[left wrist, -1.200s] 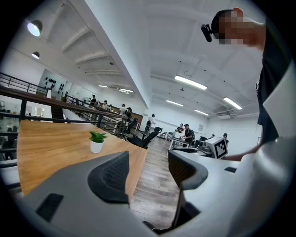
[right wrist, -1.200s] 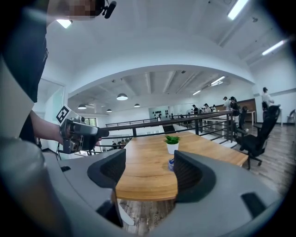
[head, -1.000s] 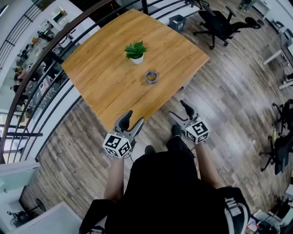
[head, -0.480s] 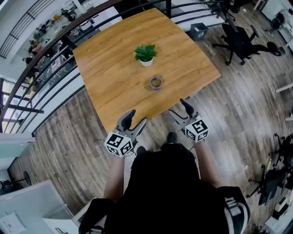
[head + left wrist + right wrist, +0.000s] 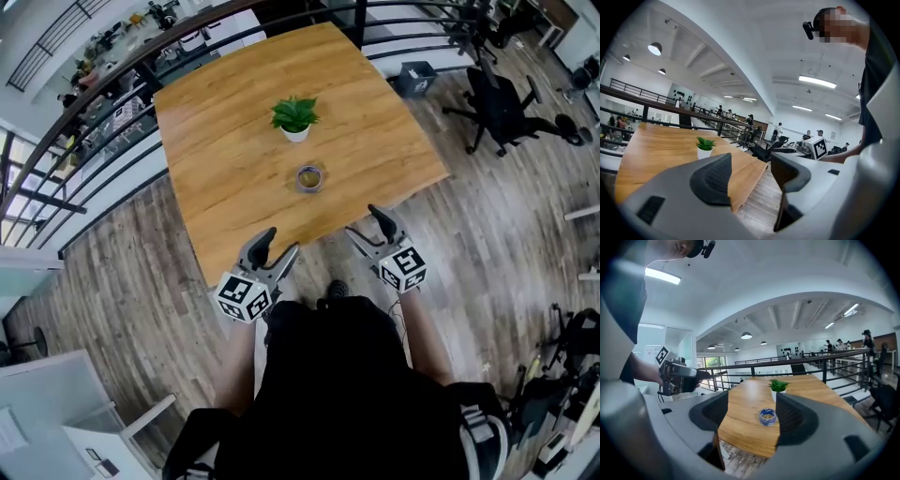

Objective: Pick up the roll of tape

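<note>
A roll of blue tape (image 5: 309, 177) lies flat on the wooden table (image 5: 244, 159), toward its near edge, in front of a small potted plant (image 5: 295, 116). In the right gripper view the tape roll (image 5: 768, 416) shows between the jaws but far off on the table (image 5: 745, 423). My left gripper (image 5: 278, 249) is open, held off the table's near edge at the left. My right gripper (image 5: 367, 225) is open too, just short of the near edge, nearer the tape. Neither holds anything. The left gripper view shows the plant (image 5: 704, 146) and table (image 5: 656, 150), not the tape.
A black railing (image 5: 112, 84) runs along the table's far and left sides. Office chairs (image 5: 506, 103) stand on the wood floor at the right. The other gripper (image 5: 677, 376) shows at the left of the right gripper view. People stand far off in the background.
The head view has shifted, so the table sits more to the left and closer. Both grippers hold about the same pose, open, at the table's near edge.
</note>
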`<state>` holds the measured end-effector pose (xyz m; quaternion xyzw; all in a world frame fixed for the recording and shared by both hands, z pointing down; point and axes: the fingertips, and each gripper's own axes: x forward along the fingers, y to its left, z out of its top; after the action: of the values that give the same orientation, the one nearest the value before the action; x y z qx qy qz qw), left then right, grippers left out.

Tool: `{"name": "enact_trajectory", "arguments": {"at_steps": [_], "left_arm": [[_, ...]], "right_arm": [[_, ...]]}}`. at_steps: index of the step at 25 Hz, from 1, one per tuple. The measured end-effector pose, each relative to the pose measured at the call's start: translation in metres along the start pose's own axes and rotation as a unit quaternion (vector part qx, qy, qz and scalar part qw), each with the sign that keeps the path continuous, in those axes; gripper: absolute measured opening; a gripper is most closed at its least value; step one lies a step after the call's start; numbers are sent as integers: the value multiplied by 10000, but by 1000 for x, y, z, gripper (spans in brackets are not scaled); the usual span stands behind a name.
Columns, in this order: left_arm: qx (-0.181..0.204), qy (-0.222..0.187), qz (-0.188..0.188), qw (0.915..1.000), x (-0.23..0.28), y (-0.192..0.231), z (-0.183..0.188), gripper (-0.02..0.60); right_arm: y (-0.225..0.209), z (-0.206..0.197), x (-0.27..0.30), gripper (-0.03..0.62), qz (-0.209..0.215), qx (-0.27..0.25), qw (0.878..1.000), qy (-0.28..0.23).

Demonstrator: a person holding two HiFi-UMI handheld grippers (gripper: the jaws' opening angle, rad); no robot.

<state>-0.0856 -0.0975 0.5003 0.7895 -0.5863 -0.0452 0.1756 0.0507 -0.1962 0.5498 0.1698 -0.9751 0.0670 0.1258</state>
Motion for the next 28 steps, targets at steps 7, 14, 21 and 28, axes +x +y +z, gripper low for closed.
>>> {"name": "enact_trajectory", "arguments": {"at_steps": [7,14,21,28], "left_arm": [[-33,-31,53,10000,16,-4,-1,278],[-14,84,-119,9999,25,1,2,278],[-19,208,-321,9993,31,29,11,278],[186,283,-663,9972,53,60,29,278]], "right_arm": [[-10,-4,-5,322,115,-48,9999,92],[-20,-1,1,318,-38,1,10000,77],[-18,9,18,316,-266,49,9996,119],[-23,24,37,311,-575,93,9983,-34]]}}
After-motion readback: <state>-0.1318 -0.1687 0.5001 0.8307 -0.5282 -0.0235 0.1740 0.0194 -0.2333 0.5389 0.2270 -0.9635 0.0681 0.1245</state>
